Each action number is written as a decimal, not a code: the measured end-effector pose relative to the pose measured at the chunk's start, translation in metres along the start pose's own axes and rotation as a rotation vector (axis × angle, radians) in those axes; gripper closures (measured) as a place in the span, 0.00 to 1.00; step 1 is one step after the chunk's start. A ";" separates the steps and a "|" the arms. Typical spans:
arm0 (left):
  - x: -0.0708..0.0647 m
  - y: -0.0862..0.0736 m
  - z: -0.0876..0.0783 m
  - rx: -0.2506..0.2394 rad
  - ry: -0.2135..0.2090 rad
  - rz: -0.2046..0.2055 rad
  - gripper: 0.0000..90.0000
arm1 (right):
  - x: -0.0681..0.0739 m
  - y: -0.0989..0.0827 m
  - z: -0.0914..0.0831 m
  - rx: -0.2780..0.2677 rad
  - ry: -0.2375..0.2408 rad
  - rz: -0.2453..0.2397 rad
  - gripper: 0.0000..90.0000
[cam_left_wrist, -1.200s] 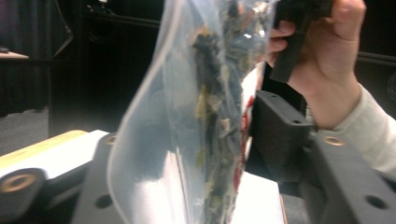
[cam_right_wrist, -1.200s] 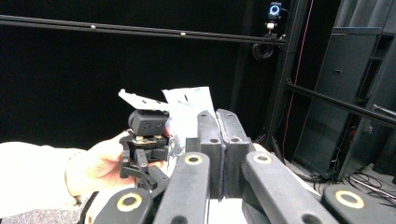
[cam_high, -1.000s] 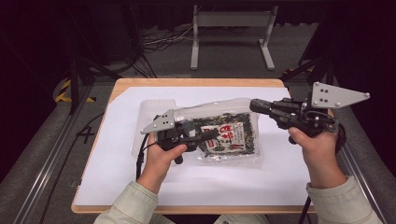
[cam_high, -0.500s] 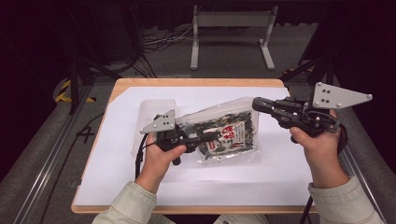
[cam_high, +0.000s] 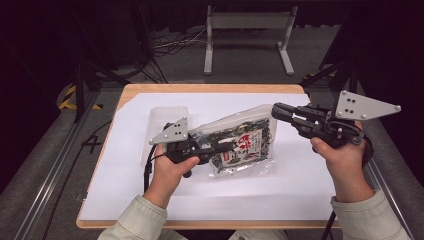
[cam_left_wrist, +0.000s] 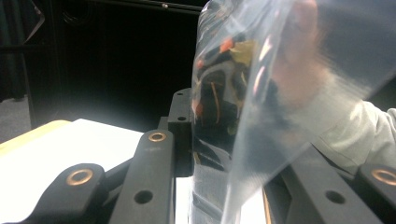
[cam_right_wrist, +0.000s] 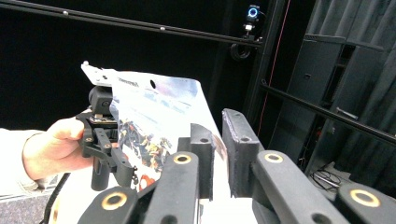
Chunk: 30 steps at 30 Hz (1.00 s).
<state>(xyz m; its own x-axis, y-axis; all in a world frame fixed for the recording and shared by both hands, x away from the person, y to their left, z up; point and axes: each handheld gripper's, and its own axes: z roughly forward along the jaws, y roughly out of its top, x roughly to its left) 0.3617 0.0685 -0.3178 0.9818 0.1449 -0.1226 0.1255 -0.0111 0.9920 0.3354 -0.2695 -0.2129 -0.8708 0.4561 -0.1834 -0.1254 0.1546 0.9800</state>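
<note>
Seaweed packet (cam_high: 239, 145): clear bag, lifted off the table (cam_high: 125, 195), clamped at one end by the left claw (cam_high: 227, 146). Right claw (cam_high: 278, 110) has just been opening at the opposite edge, seemingly released. Handover apparently done; placement outstanding.

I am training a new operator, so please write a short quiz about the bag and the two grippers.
1. True or false: the bag lies flat on the table.
2. Which gripper clamps the bag? A left gripper, B right gripper, C both.
3. What covers the table?
Key: 1 false, it is held up. 2 A; the right gripper's jaws have just been opening, with nothing between them. 3 a white sheet.
</note>
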 end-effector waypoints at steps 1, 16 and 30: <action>0.000 0.000 0.000 0.000 0.000 0.000 0.80 | 0.000 0.000 0.000 0.000 0.000 0.000 0.92; 0.006 0.024 -0.015 -0.019 0.070 0.012 0.80 | -0.014 -0.015 -0.015 -0.009 -0.092 0.091 0.59; 0.010 0.048 -0.054 -0.061 0.173 0.045 0.80 | -0.022 -0.053 -0.024 0.065 -0.180 0.152 0.50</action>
<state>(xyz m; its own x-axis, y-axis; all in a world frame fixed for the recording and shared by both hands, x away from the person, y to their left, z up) 0.3695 0.1230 -0.2700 0.9463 0.3140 -0.0766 0.0682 0.0375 0.9970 0.3500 -0.3082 -0.2587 -0.7781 0.6261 -0.0507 0.0363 0.1253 0.9915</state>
